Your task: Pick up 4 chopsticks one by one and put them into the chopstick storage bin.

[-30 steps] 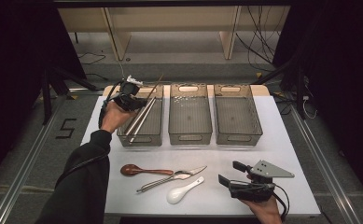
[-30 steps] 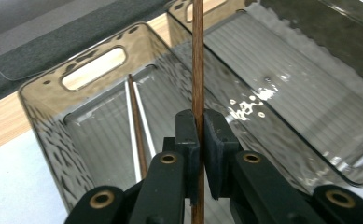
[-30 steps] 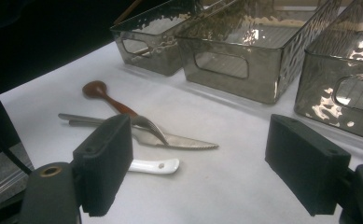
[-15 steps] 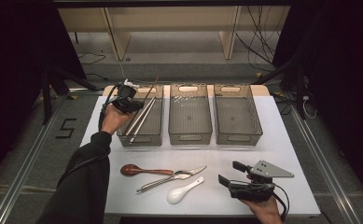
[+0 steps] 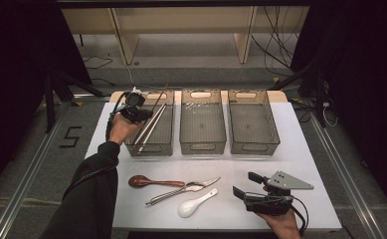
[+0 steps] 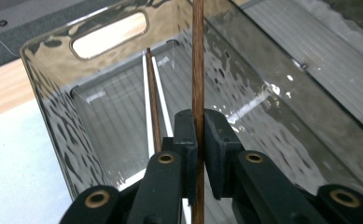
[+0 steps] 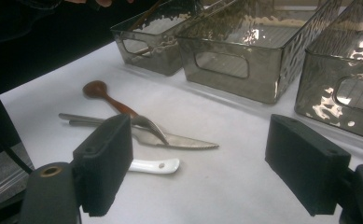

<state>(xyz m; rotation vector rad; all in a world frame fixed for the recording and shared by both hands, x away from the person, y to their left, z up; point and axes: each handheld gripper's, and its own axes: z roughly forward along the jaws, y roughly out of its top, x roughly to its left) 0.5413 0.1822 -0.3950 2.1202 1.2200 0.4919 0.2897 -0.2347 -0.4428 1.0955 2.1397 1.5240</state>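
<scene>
left gripper (image 5: pixel 140 113): over far-left bin (image 5: pixel 164 139) — pads clamped on a brown wooden chopstick (image 6: pixel 197 70)
bin contents: another brown chopstick (image 6: pixel 153 100) and a white one (image 6: pixel 146 107) lying inside
near table (image 5: pixel 310 149): brown spoon (image 5: pixel 148 181), fork (image 5: pixel 173 193), knife (image 5: pixel 201 183), white spoon (image 5: pixel 195 204)
right gripper (image 5: pixel 245 186): near right — jaws spread, nothing between

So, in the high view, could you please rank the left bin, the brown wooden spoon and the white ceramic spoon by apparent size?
1. Left bin, clearly largest.
2. Brown wooden spoon.
3. White ceramic spoon, slightly shorter, though the two spoons look close.
</scene>
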